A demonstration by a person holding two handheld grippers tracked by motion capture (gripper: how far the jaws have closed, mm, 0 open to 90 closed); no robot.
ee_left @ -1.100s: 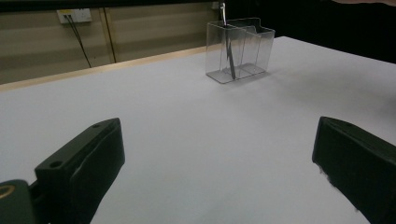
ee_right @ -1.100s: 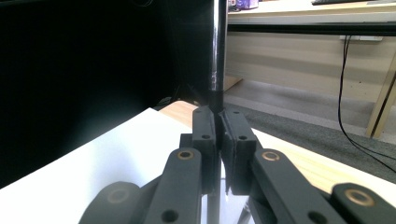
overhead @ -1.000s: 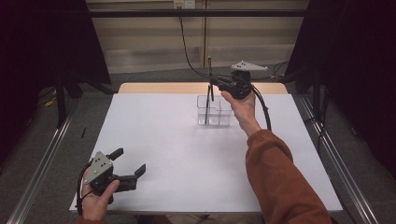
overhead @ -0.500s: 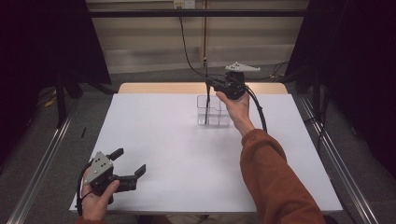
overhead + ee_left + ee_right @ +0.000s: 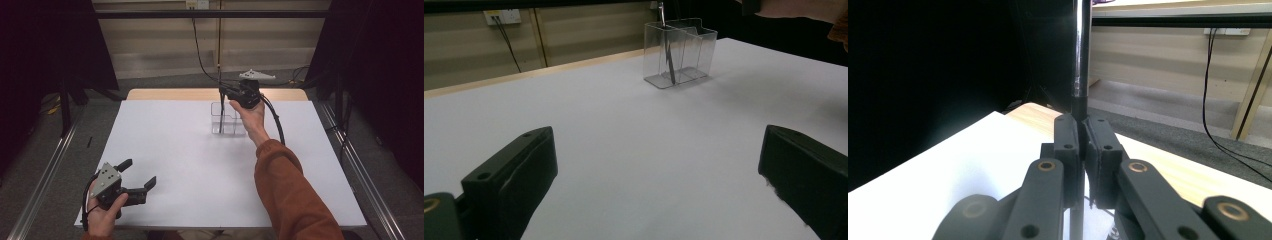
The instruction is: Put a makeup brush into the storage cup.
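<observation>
Two grippers over one white table (image 5: 190, 165), taken from its left side to its right. Near the front left corner: left gripper (image 5: 137, 179), held in a hand (image 5: 102, 215) just inside the front edge, jaws spread wide apart with nothing between them, only bare tabletop. Same seen in the left gripper view, both black jaws standing far apart at the bottom, white surface running away to the far edge. Toward the middle of the far edge, slightly right of centre: clear plastic organizer (image 5: 226, 120), upright, split into compartments, standing on the table a little short of the wooden strip along the back. Inside it, a thin dark pen (image 5: 220, 112), standing nearly upright in the left-hand compartment as seen from above; in the left gripper view the pen (image 5: 669, 60) leaning slightly within the near-left compartment of the organizer (image 5: 684, 50), tip down near the floor of it. Above the organizer: right gripper (image 5: 223, 91), jaws clamped tight on the upper part of the pen. In the right gripper view, pads pressed on the dark shaft (image 5: 1080, 65), rising straight up between them. Further right, an orange sleeve (image 5: 290, 195) stretching back toward the front right corner.
</observation>
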